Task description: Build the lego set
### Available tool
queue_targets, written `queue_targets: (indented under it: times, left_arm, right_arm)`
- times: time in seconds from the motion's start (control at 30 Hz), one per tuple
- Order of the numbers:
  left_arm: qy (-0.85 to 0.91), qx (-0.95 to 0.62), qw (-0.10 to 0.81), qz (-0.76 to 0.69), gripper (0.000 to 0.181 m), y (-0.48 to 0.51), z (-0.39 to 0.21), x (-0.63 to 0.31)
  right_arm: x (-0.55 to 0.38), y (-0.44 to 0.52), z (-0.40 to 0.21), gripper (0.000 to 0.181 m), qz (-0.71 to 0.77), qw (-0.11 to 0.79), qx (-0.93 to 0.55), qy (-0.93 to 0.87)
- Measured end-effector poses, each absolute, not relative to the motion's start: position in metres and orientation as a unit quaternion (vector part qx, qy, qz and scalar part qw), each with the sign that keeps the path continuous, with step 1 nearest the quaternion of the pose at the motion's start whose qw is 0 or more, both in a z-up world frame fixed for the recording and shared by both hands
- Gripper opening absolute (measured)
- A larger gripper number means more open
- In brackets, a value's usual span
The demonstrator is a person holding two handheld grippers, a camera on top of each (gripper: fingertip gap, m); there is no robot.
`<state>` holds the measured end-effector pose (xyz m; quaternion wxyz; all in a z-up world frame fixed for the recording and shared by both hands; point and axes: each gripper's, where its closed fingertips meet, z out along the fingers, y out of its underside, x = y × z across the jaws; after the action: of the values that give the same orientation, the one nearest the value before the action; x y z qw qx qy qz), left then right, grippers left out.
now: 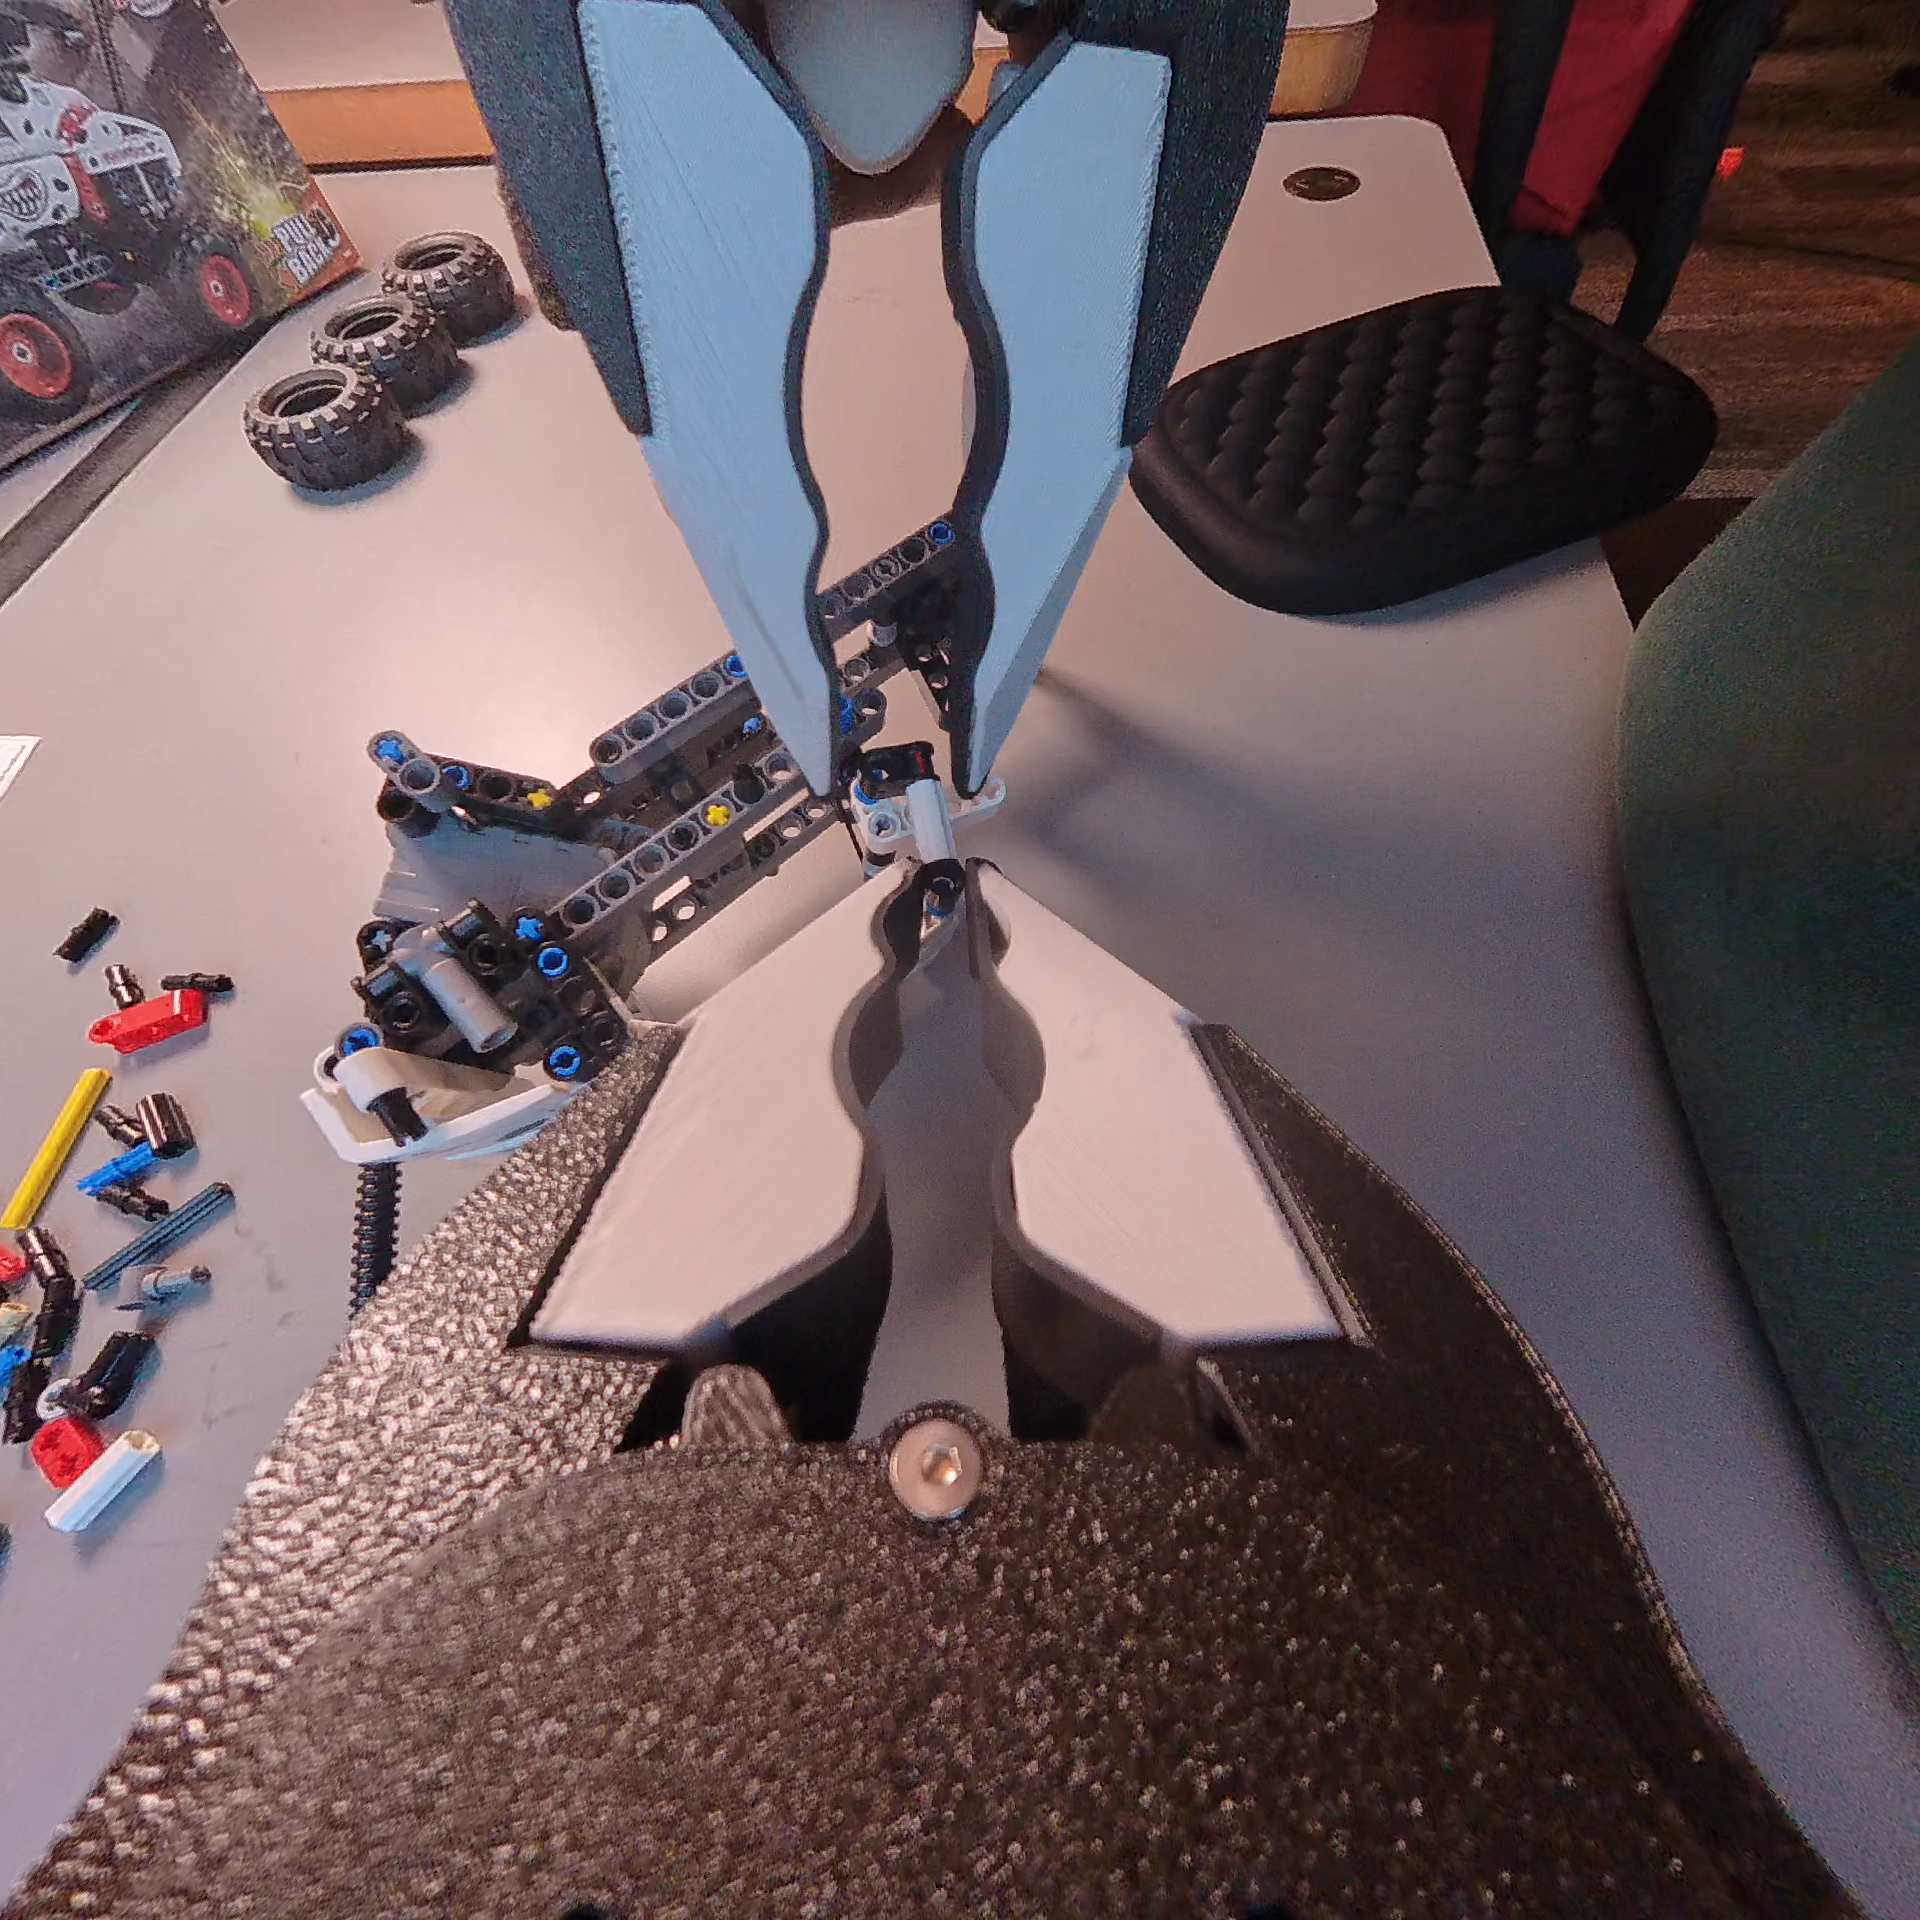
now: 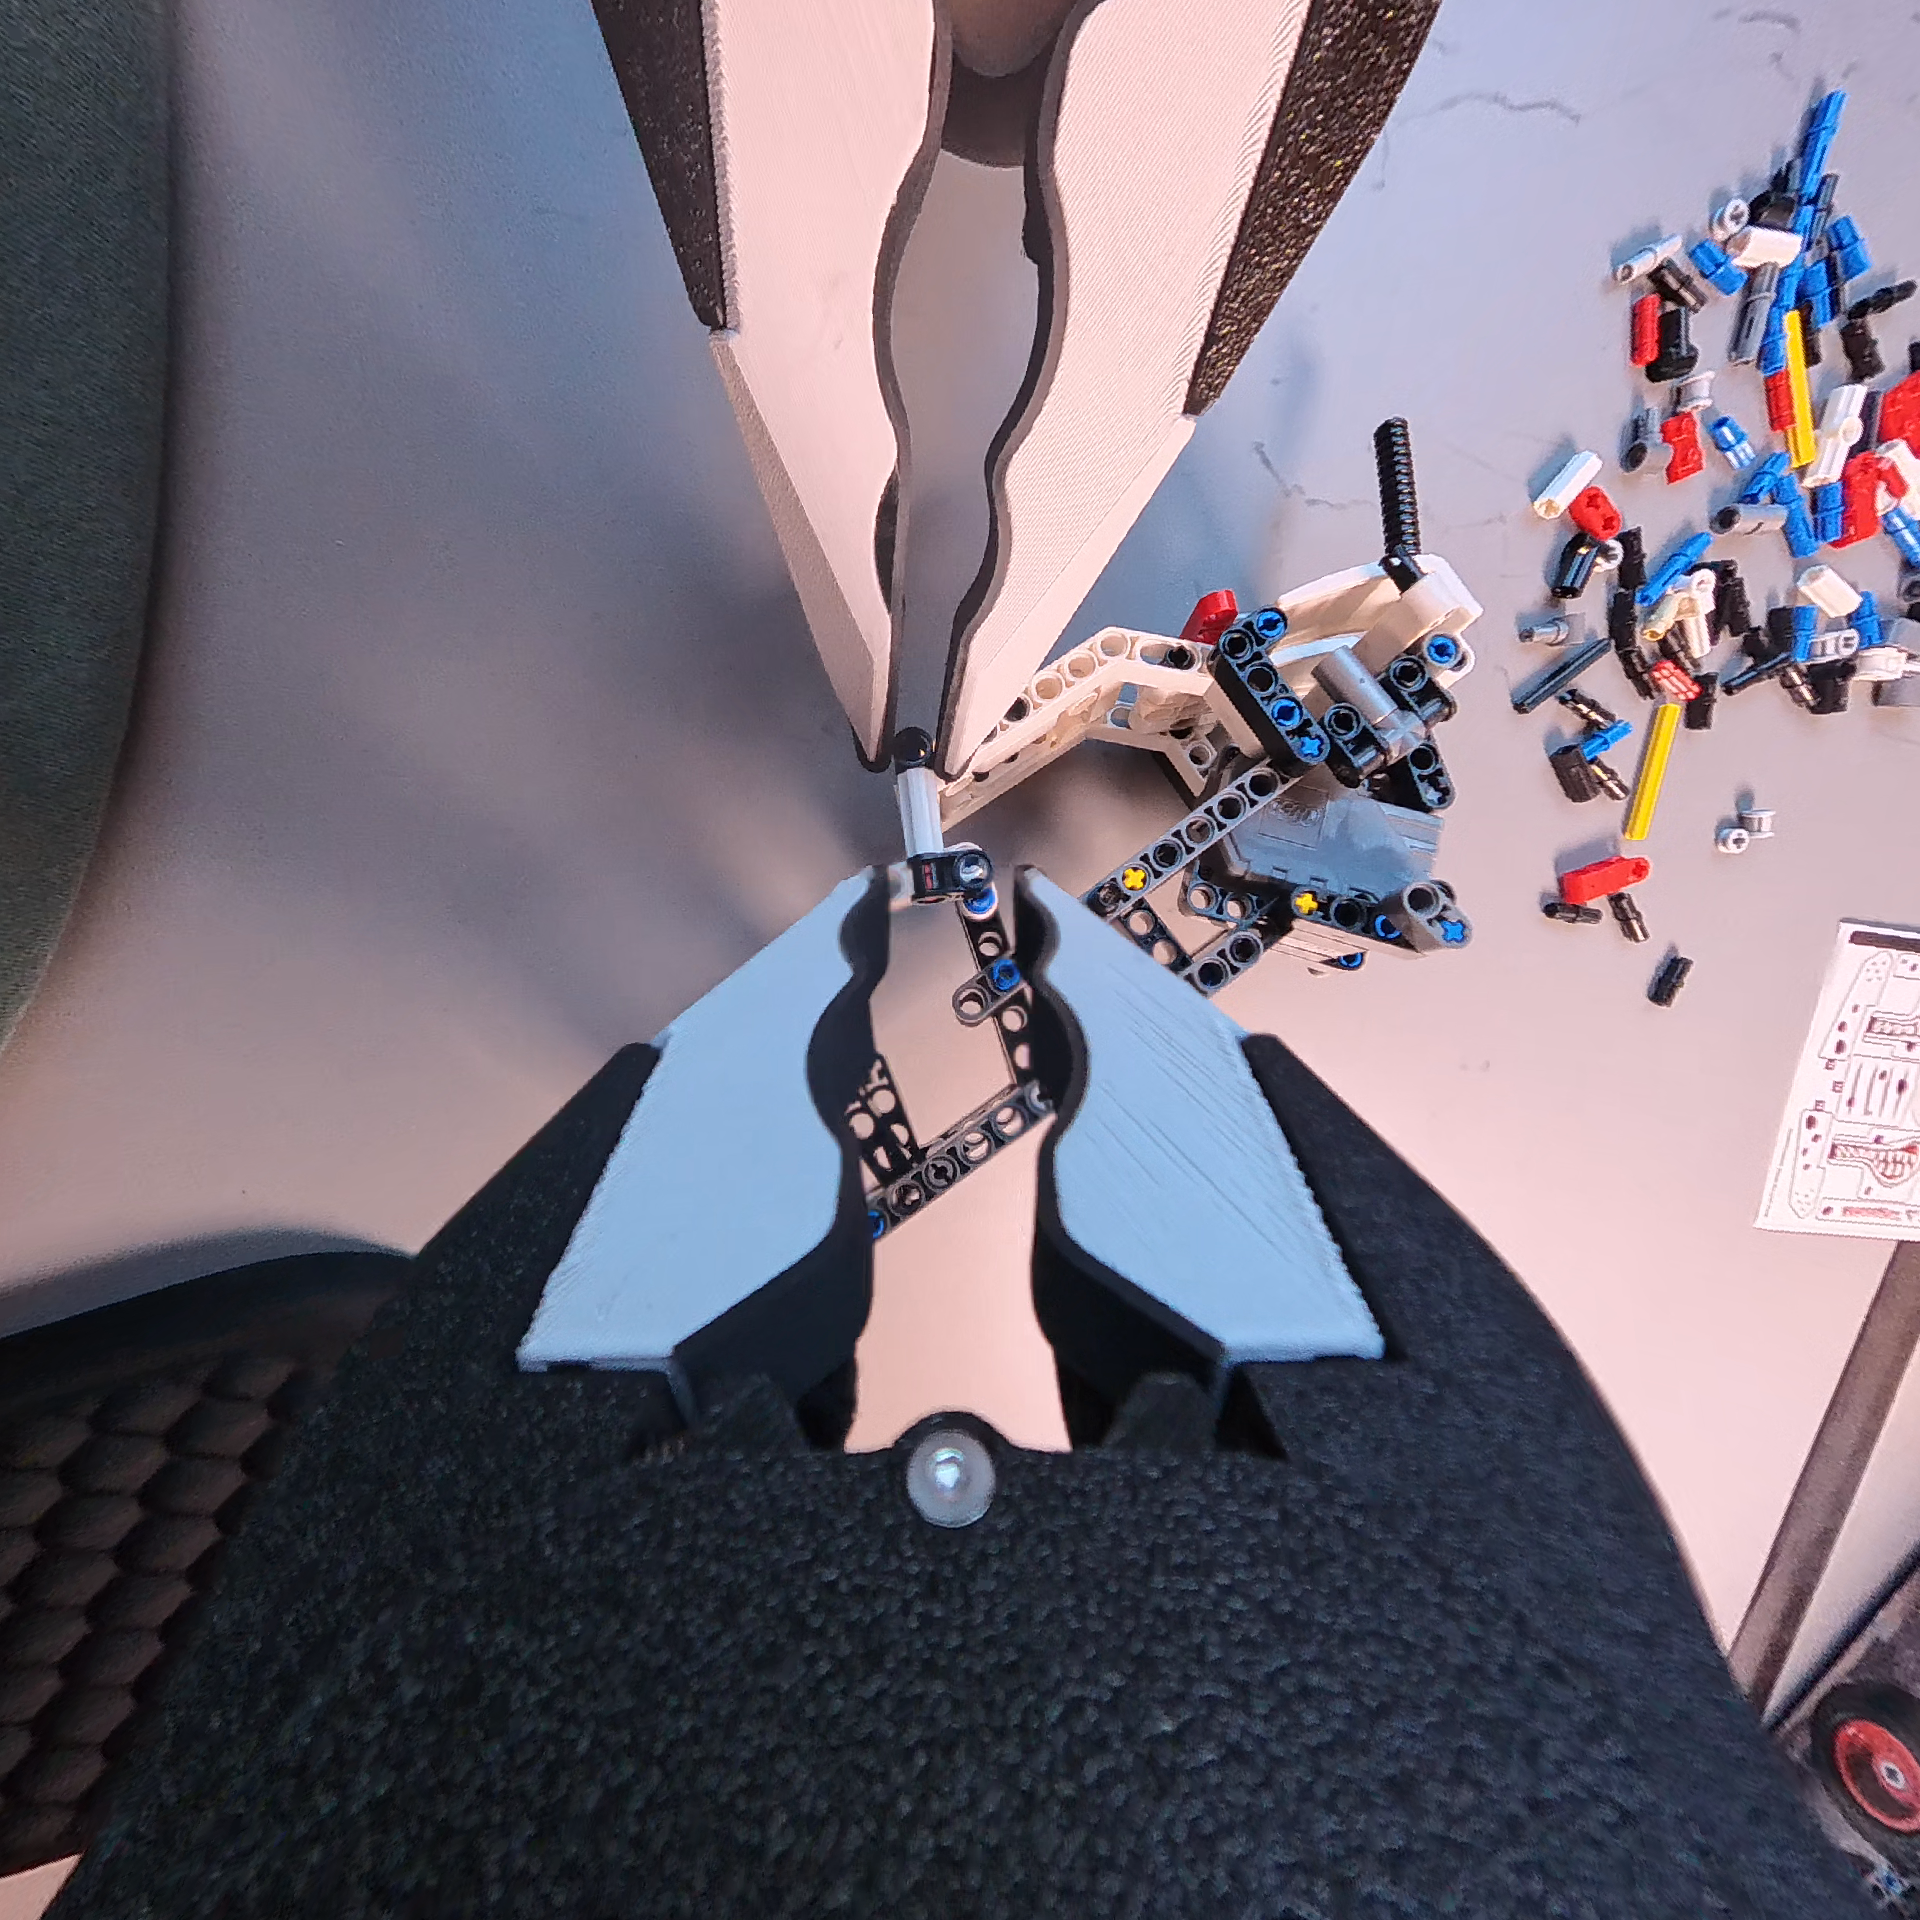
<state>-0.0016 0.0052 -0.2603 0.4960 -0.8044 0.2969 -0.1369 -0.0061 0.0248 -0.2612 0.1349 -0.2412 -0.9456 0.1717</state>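
While both tools are meeting tip to tip over the grey desk (image 1: pixel 1299 831), the left hand-held gripper (image 1: pixel 940 883) is sitting nearly closed, pinching the black end of a small white-sleeved pin (image 1: pixel 928 821) that is sticking out of the lego chassis (image 1: pixel 582 873). Just beyond it, the right hand-held gripper (image 1: pixel 899 784) is coming in from the far side with its tips a narrow gap apart, bracketing the chassis end where a black connector (image 1: pixel 899 764) is sitting; whether it is actually gripping cannot be told.

In the right wrist view the same pin (image 2: pixel 916 805) is running between the left tool's tips (image 2: pixel 912 753) and the right tool's own tips (image 2: pixel 951 883), with dark perforated beams (image 2: pixel 997 1039) showing in the gap between the right fingers.

The chassis is lying on the desk, stretching left of the tips in the left view, with grey beams, blue pins and a white bumper piece (image 1: pixel 416 1127) at its near-left end.

Loose small parts (image 1: pixel 94 1278) are lying scattered at the near left. Farther left, three black tyres (image 1: pixel 384 358) are standing in a row, and the set's box (image 1: pixel 125 208) is lying behind them. A sticker sheet (image 2: pixel 1849 1081) is lying at the right edge of the right view. A black chair seat (image 1: pixel 1423 436) is sitting past the desk's far-right edge.
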Motion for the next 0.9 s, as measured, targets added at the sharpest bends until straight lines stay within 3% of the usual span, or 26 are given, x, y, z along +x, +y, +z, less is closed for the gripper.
queue_targets:
  times: [0.1,0.57,0.9]
  left_arm:
    - [0.298,-0.805,0.494,-0.138,0.007,0.006,-0.261,-0.001]
    - [0.277,-0.838,0.444,-0.153,0.006,0.012,-0.262,-0.001]
    - [0.288,-0.848,0.416,-0.160,0.006,0.015,-0.262,0.000]
  right_arm:
    - [-0.004,0.026,-0.262,0.030,0.184,0.130,-0.239,-0.944]
    - [-0.003,0.033,-0.265,0.023,0.221,0.084,-0.270,-0.933]
    - [-0.006,0.031,-0.257,0.016,0.234,0.122,-0.232,-0.936]
